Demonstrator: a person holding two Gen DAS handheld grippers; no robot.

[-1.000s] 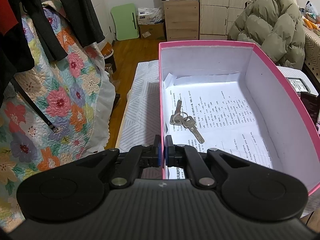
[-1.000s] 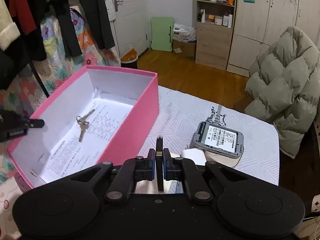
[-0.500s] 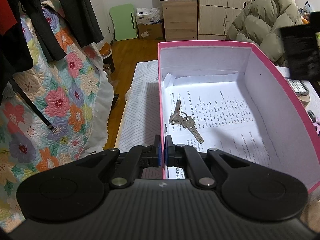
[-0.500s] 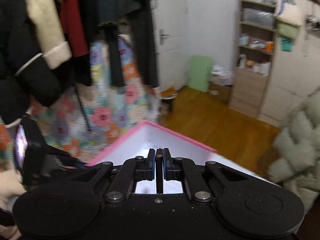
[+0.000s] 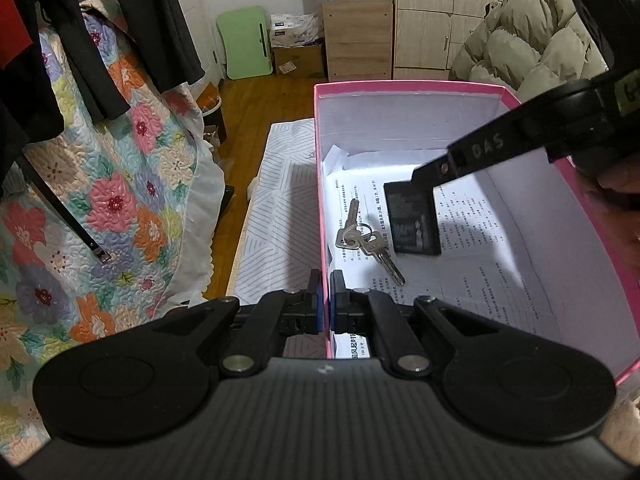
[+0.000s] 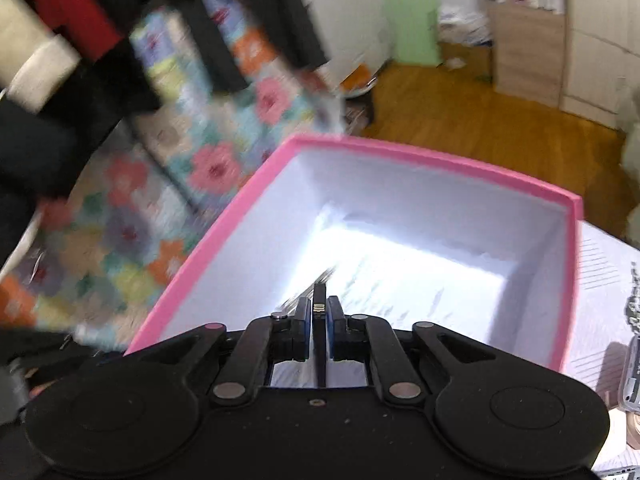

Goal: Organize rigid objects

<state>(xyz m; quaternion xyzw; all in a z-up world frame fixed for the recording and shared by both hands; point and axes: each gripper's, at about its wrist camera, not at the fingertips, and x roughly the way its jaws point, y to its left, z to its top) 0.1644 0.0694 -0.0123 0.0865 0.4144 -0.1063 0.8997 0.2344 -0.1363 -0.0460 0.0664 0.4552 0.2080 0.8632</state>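
A pink box [image 5: 400,88] lined with printed paper holds a bunch of keys [image 5: 366,240]. My left gripper [image 5: 326,308] is shut on the box's near left wall. A flat black slab [image 5: 412,220] hangs tilted just right of the keys, low inside the box, under a finger [image 5: 476,150] of my right gripper. In the blurred right wrist view the slab [image 6: 319,300] stands edge-on between the blue pads of my right gripper [image 6: 319,312] above the box [image 6: 400,156]. The jaws are opening, and thin gaps show beside the slab.
The box stands on a white striped cloth [image 5: 280,208]. A floral quilt [image 5: 120,200] and dark hanging clothes are to the left. A puffy olive jacket [image 5: 532,40] lies behind. A grey device [image 6: 632,372] lies on the table right of the box.
My right gripper swung left from the table to above the box, carrying the black slab down beside the keys. Its pads have parted slightly. The left gripper has kept still.
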